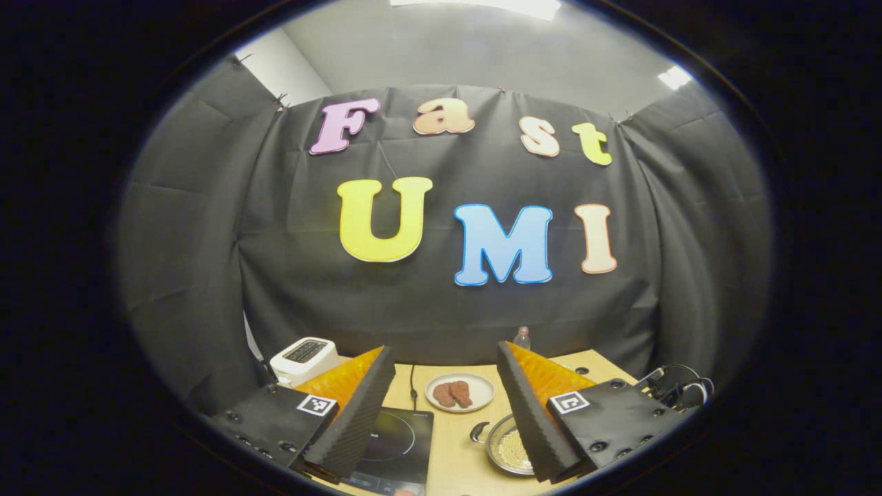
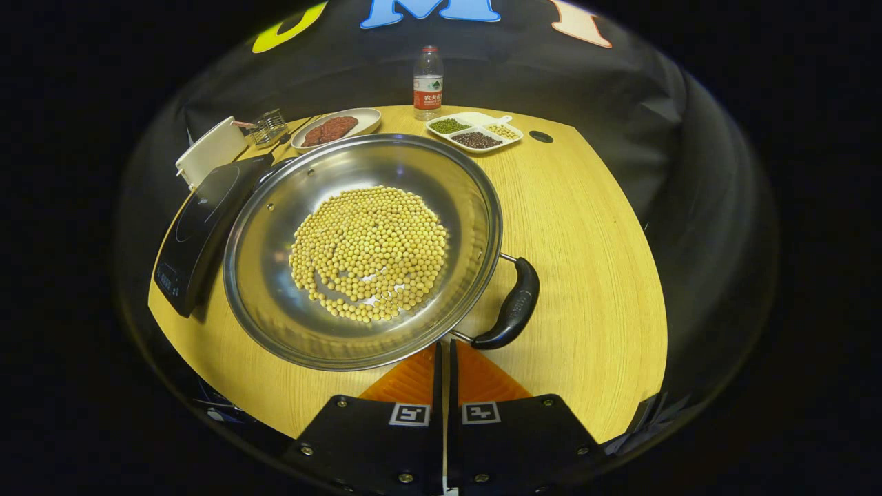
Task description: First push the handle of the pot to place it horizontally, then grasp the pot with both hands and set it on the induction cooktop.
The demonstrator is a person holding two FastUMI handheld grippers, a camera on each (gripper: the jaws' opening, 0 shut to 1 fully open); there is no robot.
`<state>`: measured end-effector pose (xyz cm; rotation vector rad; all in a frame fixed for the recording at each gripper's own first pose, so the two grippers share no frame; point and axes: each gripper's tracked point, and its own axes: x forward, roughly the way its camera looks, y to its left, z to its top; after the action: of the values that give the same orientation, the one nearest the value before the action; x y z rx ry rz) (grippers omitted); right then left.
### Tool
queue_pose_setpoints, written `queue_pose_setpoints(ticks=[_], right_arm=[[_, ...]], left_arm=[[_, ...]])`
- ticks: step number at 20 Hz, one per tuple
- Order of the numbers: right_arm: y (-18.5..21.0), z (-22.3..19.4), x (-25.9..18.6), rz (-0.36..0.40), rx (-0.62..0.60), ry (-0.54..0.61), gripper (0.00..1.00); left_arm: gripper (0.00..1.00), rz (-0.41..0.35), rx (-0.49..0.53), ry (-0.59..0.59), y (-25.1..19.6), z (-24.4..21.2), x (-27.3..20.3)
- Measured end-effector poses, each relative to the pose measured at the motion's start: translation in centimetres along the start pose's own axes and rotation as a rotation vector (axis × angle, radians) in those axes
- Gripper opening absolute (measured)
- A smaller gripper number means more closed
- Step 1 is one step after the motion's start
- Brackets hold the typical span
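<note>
Pot (image 2: pixel 362 251) sits on wooden table (image 2: pixel 592 227), just R of the induction cooktop (image 2: pixel 200 220), rim overlapping the cooktop's edge in right gripper view. Not on the cooktop yet. Steel pan-type pot w/ a layer of soybeans (image 2: pixel 368 251) in the bottom.

Near handle (image 2: pixel 513 303) sticks out at pot's lower-R side, angled vs. this camera; far handle (image 1: pixel 479 432) seen in left gripper view, pointing toward the cooktop. Can't judge from here whether handles are already "horizontal", so the push step reads as pending or in hand.

Right gripper (image 2: pixel 443 355): fingers pressed together, nothing between them, tips just at pot rim beside the near handle. Looks set to nudge w/ closed tips.

Left gripper (image 1: pixel 444 406): jaws spread wide, holding nothing, up above the table, well off the pot.

Left to do: two-handed grasp, lift, set on cooktop. Soybeans loose, so keep pot level.

Background: plate of meat (image 2: pixel 334 129), divided bean tray (image 2: pixel 474 131), water bottle (image 2: pixel 428 83).
</note>
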<state>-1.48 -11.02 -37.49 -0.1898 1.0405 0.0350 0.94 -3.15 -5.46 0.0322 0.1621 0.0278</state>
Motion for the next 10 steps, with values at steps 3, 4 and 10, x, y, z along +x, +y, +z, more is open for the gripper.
queue_pose_setpoints(ticks=[3, 4, 10], right_arm=[[-1.3, 0.5, 0.6, -0.011, -0.009, -0.003, 0.02], [-1.6, 0.8, 0.7, -0.011, -0.004, -0.002, 0.03], [-4.3, 2.2, 2.0, -0.019, -0.007, -0.004, 0.03]], left_arm=[[0.95, -0.001, 0.002, 0.007, -0.9, -0.1, 0.1], [0.95, -0.002, 0.000, 0.006, -1.2, -0.1, 0.2], [0.98, 0.020, -0.036, 0.026, -2.4, -1.1, 0.4]])
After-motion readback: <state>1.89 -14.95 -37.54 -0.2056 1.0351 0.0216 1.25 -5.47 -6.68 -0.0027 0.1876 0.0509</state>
